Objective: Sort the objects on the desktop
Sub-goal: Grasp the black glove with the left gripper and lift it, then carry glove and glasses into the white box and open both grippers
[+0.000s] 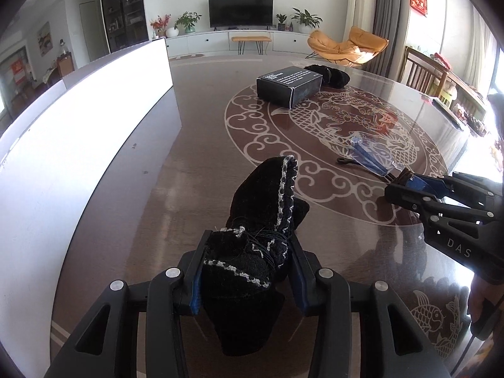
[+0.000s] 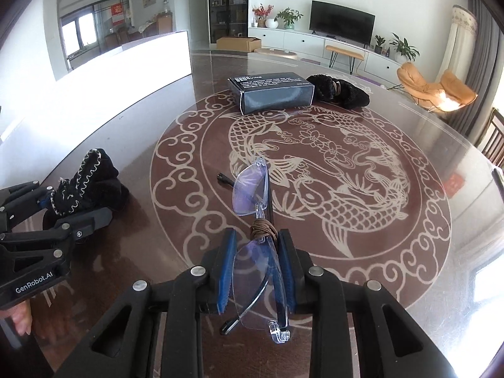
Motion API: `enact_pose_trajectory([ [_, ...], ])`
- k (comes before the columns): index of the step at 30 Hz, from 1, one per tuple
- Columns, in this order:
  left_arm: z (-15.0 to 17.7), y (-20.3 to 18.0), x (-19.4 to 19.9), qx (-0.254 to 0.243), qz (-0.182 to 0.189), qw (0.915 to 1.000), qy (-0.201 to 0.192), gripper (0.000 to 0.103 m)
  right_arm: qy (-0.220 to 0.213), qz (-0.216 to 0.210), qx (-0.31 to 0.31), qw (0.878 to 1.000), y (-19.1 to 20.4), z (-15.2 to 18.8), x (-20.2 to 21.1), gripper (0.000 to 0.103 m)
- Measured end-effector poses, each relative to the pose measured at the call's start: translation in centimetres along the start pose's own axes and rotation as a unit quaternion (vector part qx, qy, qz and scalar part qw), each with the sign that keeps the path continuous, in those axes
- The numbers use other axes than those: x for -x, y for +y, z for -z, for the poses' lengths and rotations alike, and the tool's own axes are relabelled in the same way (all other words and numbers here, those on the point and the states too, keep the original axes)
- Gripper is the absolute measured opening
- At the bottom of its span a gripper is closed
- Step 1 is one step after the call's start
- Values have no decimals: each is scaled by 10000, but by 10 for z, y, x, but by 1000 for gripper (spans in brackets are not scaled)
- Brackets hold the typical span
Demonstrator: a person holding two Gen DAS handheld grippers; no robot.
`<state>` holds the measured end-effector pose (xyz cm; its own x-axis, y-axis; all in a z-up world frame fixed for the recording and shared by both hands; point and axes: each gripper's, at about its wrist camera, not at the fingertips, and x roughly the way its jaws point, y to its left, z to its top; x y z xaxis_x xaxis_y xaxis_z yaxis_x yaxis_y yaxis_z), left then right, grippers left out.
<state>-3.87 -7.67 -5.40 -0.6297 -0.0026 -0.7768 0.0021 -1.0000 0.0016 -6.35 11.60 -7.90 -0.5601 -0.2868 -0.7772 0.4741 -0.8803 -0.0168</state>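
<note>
My left gripper [image 1: 249, 271] has its jaws closed on a black pouch [image 1: 267, 220] with white stitching. My right gripper [image 2: 256, 267] holds folded glasses [image 2: 252, 189] between narrow jaws. Beyond both jaws, a black box [image 2: 271, 91] lies on the surface [image 2: 393, 252].

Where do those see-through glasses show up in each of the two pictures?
Left wrist view: the glasses are at the right, mid-height, clamped in the right tool.
Right wrist view: the glasses are at bottom centre, sticking out forward between the tool's pads.
Shared landmark: the black box at the table's far side.
</note>
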Motion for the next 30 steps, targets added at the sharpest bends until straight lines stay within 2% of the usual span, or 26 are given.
enact_pose_trajectory([
  [2, 1, 0, 1, 7, 11, 10000, -8, 43, 7, -38, -92, 9999, -3, 1, 1, 31],
  [4, 0, 0, 1, 5, 9, 10000, -11, 43, 55, 51, -31, 10000, -1, -1, 0, 41],
  [5, 1, 0, 1, 4, 10, 10000, -14, 43, 94, 112, -32, 9999, -2, -3, -1, 57],
  [6, 1, 0, 1, 2, 11, 10000, -13, 43, 178, 102, -57, 9998, -3, -5, -3, 63],
  [7, 1, 0, 1, 7, 14, 10000, -12, 43, 235, 26, -96, 9997, -6, -7, -5, 63],
  [8, 1, 0, 2, 16, 25, 10000, -14, 43, 283, -7, -70, 9996, -7, -9, -6, 58],
  [9, 1, 1, 3, 42, 50, 10000, -19, 43, 317, -69, 30, 9995, -6, -12, -7, 32],
  [10, 1, 2, 4, 91, 117, 9999, -31, 43, 344, -121, 153, 9992, -4, -14, -6, 22],
  [12, 2, 6, 13, 224, 301, 9992, -151, 43, 501, -151, 299, 9982, -1, -18, -6, 23],
  [14, -1, 9, 27, 283, 398, 9981, -373, 43, 497, -312, 186, 9981, -3, -19, 1, 23],
  [20, -9, 49, 90, 879, 713, 9900, -838, 43, 165, -680, 94, 9975, 12, -40, 39, 23],
  [23, -18, 92, 127, 1108, 498, 9857, -1169, 43, -83, -908, 301, 9954, 40, -69, 55, 23],
  [25, -25, 131, 144, 1322, 251, 9830, -1253, 43, -283, -1181, 407, 9918, 67, -94, 64, 23],
  [27, -27, 176, 153, 1580, -87, 9796, -1235, 43, -457, -1498, 564, 9861, 103, -118, 71, 23],
  [30, -25, 240, 155, 1917, -599, 9746, -994, 43, -641, -1998, 852, 9740, 167, -147, 77, 23],
])
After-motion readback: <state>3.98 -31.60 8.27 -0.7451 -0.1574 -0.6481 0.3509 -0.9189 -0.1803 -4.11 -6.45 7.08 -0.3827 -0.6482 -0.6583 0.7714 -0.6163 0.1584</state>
